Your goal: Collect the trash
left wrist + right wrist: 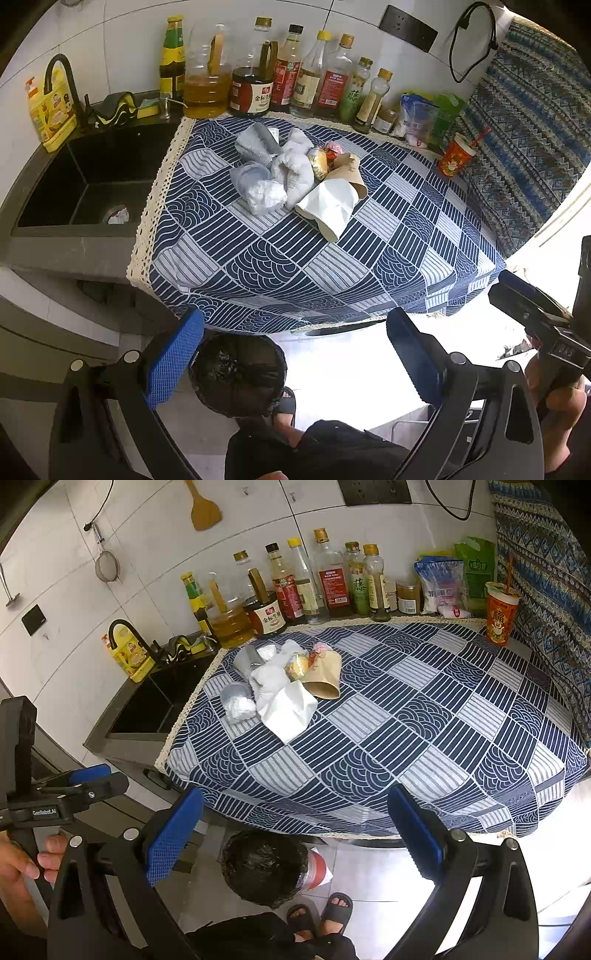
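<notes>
Trash pile (295, 173) sits upper middle of the frame on the counter (369, 258), light, soft, crushable tissues and paper cups, best pinched by a crumpled fold; left gripper (295, 354) and right gripper (295, 834) both spread apart, empty.

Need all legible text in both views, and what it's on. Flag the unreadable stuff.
"金标生抽": label of the dark soy sauce jug.
"藤": green-labelled bottle.
"福": red paper cup with straw.
"GenRobot.AI": body of the left gripper, seen from the right wrist view.
Too small or blurred: the other bottle labels, the yellow detergent bottle, the green bag, the digits on the right gripper.
</notes>
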`<move>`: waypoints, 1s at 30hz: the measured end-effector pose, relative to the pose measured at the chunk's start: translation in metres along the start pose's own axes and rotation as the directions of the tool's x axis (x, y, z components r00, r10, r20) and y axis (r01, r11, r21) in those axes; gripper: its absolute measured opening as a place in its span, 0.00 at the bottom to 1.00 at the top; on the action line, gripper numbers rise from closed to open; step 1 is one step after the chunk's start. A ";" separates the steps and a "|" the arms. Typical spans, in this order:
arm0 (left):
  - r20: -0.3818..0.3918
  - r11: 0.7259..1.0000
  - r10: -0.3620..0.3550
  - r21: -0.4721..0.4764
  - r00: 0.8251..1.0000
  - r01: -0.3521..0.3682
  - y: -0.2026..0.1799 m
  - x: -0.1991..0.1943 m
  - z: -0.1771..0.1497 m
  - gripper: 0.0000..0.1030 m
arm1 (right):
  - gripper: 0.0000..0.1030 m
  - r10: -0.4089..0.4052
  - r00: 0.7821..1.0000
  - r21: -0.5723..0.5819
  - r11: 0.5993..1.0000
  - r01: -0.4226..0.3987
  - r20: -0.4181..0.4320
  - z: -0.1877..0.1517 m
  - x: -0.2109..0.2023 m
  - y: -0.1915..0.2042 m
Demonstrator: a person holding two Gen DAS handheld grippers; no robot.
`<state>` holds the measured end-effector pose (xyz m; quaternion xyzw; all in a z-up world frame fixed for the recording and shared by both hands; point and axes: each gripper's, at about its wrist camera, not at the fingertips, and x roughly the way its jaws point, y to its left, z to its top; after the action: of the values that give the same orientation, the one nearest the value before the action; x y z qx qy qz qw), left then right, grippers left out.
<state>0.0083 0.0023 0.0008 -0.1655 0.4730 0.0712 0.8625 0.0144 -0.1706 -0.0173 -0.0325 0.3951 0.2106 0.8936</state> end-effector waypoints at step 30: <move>-0.044 0.993 -0.101 -0.071 0.994 0.098 0.095 0.025 0.013 0.93 | 0.96 -0.057 0.998 0.007 0.998 0.057 -0.038 -0.003 0.045 0.056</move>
<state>0.0057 0.0951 -0.0347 -0.2203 0.4816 0.0404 0.8473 0.0170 -0.1041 -0.0460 -0.0440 0.4119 0.1827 0.8916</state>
